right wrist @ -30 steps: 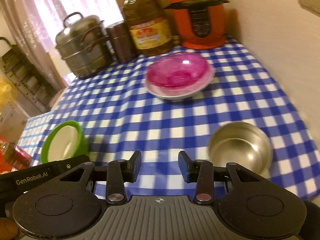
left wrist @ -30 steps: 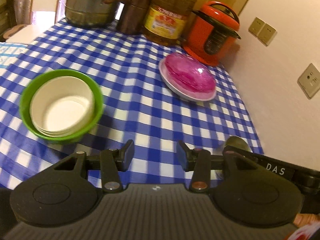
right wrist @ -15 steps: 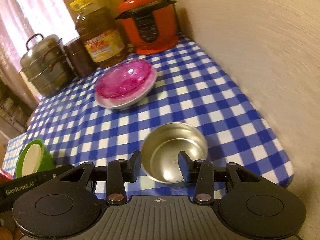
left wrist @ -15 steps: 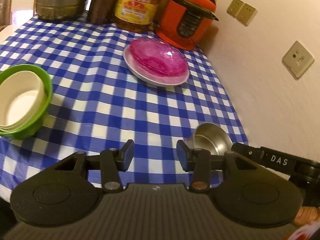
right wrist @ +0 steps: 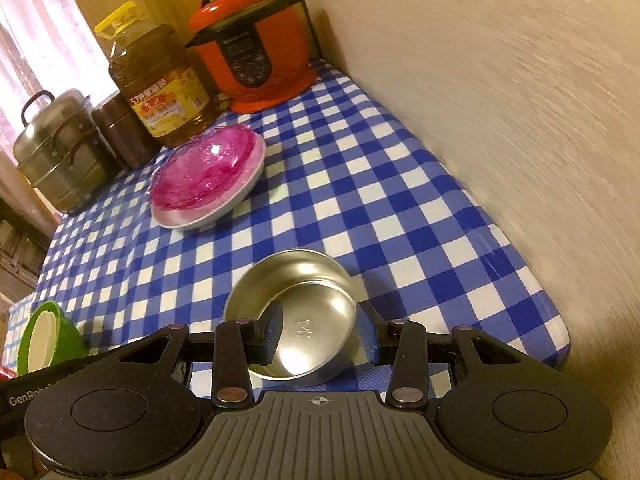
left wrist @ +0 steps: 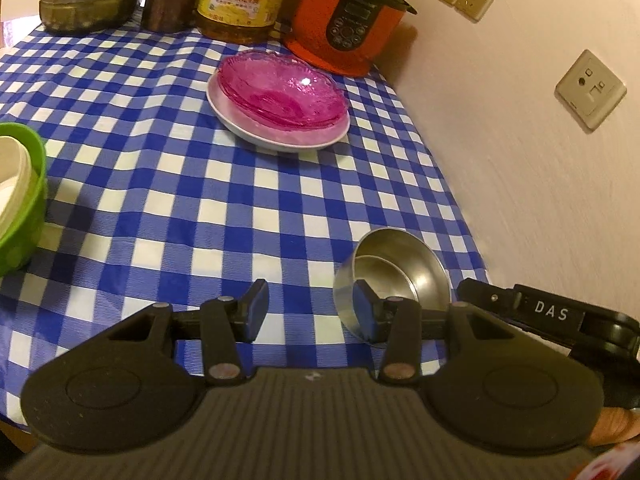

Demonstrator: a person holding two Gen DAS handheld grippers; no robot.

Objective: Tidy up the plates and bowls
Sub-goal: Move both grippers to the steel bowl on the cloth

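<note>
At frame's left edge, green bowl [left wrist: 20,208] cut off – hand-held gripper [right wrist: 320,334] straddling steel bowl [right wrist: 304,312]

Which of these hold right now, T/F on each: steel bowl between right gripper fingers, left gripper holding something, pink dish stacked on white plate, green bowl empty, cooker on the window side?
1. The steel bowl has its right wall between the right gripper fingers, one finger inside the bowl and one outside. True.
2. The left gripper holds a bowl. False: it is open, with only tablecloth between its fingers.
3. The pink glass dish sits on the white plate. True.
4. The green bowl is empty. False: a white bowl is nested in it.
5. The red cooker stands at the window side. False: it is next to the wall.
</note>
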